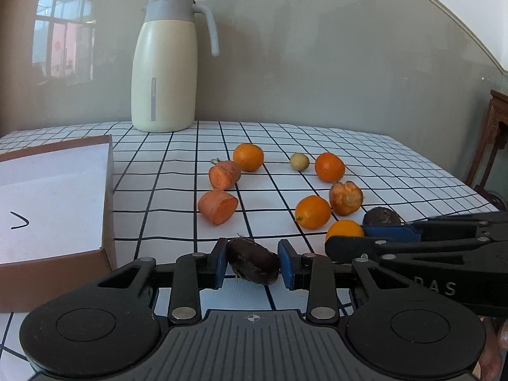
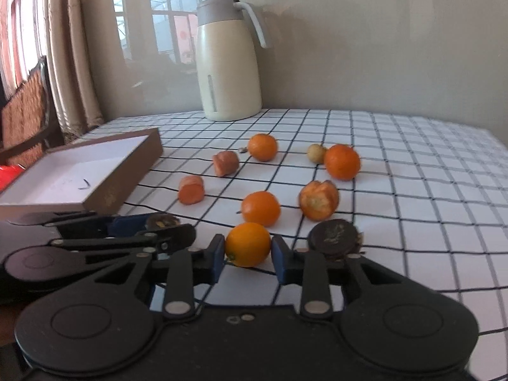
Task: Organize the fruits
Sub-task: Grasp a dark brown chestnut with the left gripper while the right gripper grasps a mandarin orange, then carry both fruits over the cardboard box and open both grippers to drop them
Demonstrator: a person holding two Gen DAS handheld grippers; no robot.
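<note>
My left gripper (image 1: pixel 253 262) is shut on a dark brown water chestnut (image 1: pixel 253 261) just above the checked tablecloth. My right gripper (image 2: pixel 248 255) is shut on a small orange (image 2: pixel 248 244); it shows in the left wrist view (image 1: pixel 346 238) reaching in from the right. A second dark chestnut (image 2: pixel 335 235) lies right of it. Loose on the cloth are more oranges (image 1: pixel 312 211) (image 1: pixel 329 167) (image 1: pixel 248 157), three carrot pieces (image 1: pixel 218 206) (image 1: pixel 224 174) (image 1: pixel 345 197) and a small pale round fruit (image 1: pixel 299 161).
An open brown box with a white inside (image 1: pixel 50 187) sits at the left; it also shows in the right wrist view (image 2: pixel 120 184). A cream thermos jug (image 1: pixel 165 66) stands at the back by the wall. A wooden chair (image 1: pixel 489 146) stands beyond the table's right edge.
</note>
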